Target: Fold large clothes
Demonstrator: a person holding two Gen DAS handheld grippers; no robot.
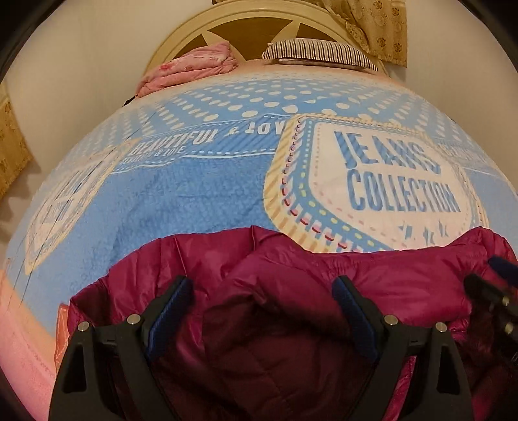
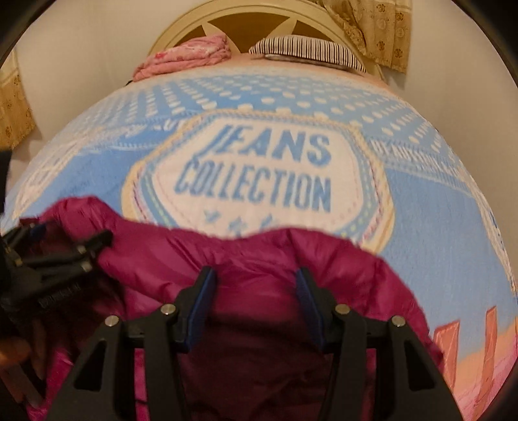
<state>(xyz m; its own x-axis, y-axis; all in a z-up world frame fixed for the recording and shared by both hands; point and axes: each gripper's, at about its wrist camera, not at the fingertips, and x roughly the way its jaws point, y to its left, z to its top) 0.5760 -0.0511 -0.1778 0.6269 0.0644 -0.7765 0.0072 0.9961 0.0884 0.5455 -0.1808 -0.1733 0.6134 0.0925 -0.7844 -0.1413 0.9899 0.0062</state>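
Observation:
A magenta padded jacket lies bunched at the near edge of the bed on a blue blanket. It also fills the lower half of the right wrist view. My left gripper is open, its jaws wide apart just above the jacket. My right gripper is open too, jaws spread over the jacket's upper fold. The right gripper shows at the right edge of the left wrist view; the left gripper shows at the left of the right wrist view.
The blanket reads "JEANS COLLECTION". A pink folded quilt and a striped pillow lie at the headboard. Patterned curtains hang at the back right. White walls flank the bed.

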